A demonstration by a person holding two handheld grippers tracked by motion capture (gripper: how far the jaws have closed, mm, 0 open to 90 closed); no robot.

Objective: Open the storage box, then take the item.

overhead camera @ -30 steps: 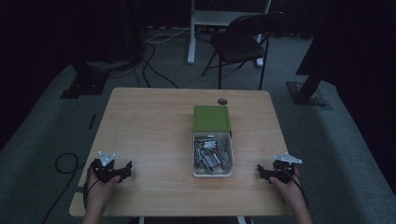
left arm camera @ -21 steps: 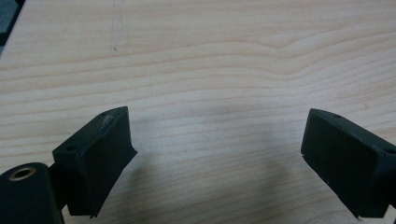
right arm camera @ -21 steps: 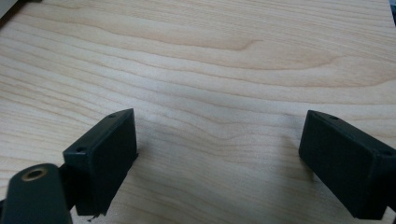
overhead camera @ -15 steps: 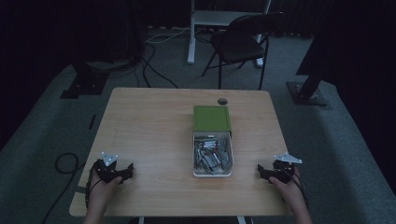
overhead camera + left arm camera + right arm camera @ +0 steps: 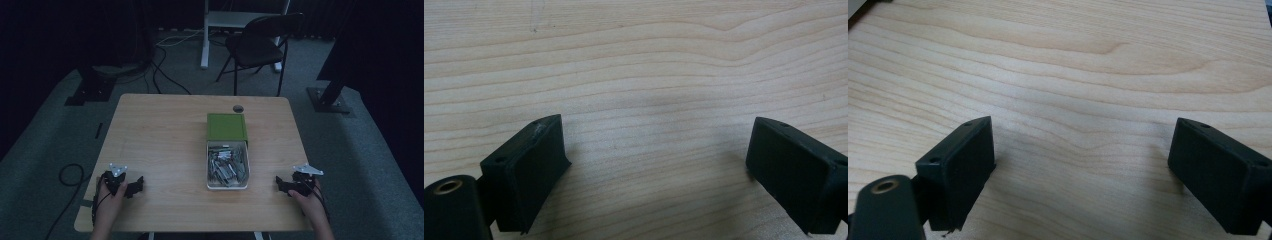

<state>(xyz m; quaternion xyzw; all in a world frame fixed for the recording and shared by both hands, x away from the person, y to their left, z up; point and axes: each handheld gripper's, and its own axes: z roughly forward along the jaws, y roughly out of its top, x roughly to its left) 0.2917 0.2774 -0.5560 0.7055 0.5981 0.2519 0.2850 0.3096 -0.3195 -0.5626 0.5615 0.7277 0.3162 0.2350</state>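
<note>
Centrally on the wooden bench (image 5: 165, 135) sits a white tray (image 5: 227, 186) filled with small grey metal parts (image 5: 227, 166), too small to name more exactly. Touching the tray's far end lies a green lid (image 5: 227, 126), flat on the bench, and just beyond the lid is a dark round hole (image 5: 238, 108) in the bench top. To the tray's left, near the bench's near edge and well apart from the tray, the left claw (image 5: 138, 184) rests low over the wood, held in the person's left hand (image 5: 109, 200); its jaws stand wide with nothing but bare wood grain between them. To the tray's right, also near the near edge and apart from the tray, the right claw (image 5: 279, 184) is held in the right hand (image 5: 311, 206), pointing toward the tray; its jaws likewise stand wide over bare wood, gripping nothing. Beyond the bench, on the grey floor, stands a dark folding chair (image 5: 260, 45).
</note>
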